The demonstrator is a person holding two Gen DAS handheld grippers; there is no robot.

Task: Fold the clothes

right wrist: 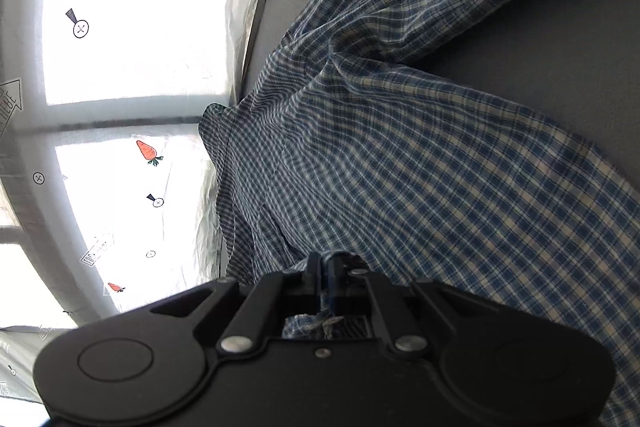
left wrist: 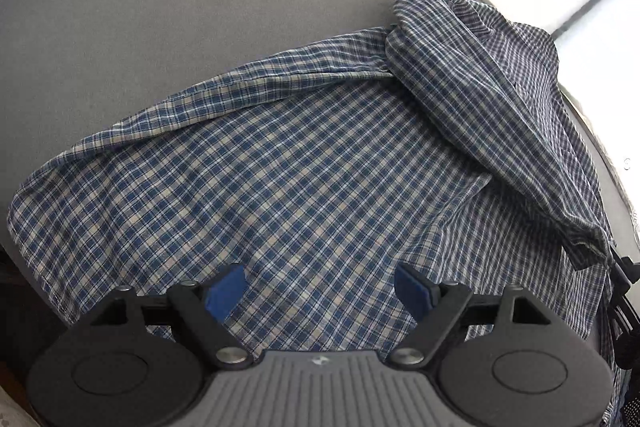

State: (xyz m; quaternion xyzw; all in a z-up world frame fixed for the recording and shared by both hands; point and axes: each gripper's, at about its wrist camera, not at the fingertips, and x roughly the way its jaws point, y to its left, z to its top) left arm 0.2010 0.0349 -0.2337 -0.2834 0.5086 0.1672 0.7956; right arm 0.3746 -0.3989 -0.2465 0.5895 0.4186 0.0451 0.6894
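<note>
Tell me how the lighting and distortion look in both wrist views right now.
Left wrist view: even light on the plaid shirt, sharp checks, grey surface bowed by fisheye, top-right corner blown out white. Right wrist view: backlit by the window, heavy glare, shirt darker yet readable, the right hand-held gripper nearly silhouetted where it pinches the fabric.
</note>
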